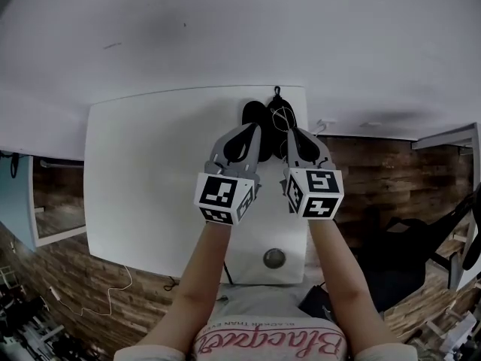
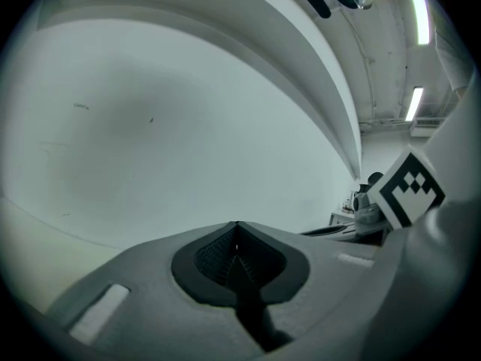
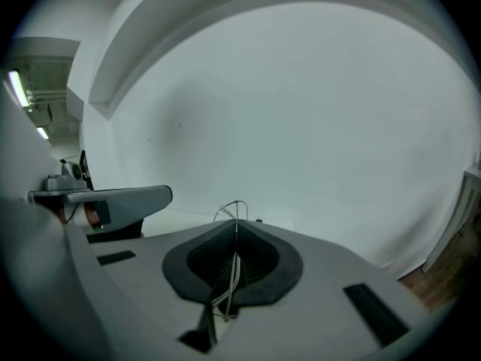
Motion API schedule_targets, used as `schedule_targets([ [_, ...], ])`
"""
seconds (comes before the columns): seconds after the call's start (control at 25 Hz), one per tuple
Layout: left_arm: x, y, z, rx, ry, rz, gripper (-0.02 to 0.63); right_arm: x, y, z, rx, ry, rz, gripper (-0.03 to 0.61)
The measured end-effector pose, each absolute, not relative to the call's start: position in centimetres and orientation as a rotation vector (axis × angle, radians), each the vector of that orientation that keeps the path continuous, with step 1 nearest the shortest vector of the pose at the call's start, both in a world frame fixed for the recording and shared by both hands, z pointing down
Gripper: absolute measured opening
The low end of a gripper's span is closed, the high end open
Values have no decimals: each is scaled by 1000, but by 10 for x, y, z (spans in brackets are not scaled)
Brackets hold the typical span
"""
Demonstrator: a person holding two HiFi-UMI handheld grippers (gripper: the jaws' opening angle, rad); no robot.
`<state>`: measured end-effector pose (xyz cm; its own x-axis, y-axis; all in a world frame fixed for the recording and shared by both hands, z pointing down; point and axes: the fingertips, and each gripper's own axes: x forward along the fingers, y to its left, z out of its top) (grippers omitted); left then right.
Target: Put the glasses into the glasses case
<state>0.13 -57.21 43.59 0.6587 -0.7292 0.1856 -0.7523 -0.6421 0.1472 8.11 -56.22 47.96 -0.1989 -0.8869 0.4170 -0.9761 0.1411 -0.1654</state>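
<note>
I count my tongs — 2: left gripper (image 1: 252,134), right gripper (image 1: 290,135) | glasses (image 3: 234,267): 1 pair | dark case (image 1: 254,115): 1 | white table (image 1: 150,164): 1 | round knob (image 1: 274,259): 1

white wall (image 1: 225,28) | white table (image 1: 150,164) | wood-plank floor (image 1: 75,277) | ceiling strip lights (image 2: 415,104)

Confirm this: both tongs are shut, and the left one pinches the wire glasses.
Not the left. Both are shut, but it is the right tongs that pinch the wire glasses, as the right gripper view shows. The left tongs hold nothing.
</note>
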Motion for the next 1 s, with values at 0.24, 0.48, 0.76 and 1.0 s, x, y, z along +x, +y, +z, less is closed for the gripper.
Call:
schedule_targets([
  [0.24, 0, -589, 459, 2630, -1186, 168, 5, 83, -587, 516, 1820, -2102, 649, 14],
  [0.48, -1, -596, 477, 2589, -1166, 176, 5, 88, -599, 551, 1795, -1969, 707, 14],
  [0.76, -5, -601, 487, 2559, -1175, 183, 5, 91, -606, 571, 1757, -1883, 697, 14],
  [1.0, -10, -602, 486, 2547, -1196, 188, 5, 89, -608, 572, 1723, -1905, 662, 20],
])
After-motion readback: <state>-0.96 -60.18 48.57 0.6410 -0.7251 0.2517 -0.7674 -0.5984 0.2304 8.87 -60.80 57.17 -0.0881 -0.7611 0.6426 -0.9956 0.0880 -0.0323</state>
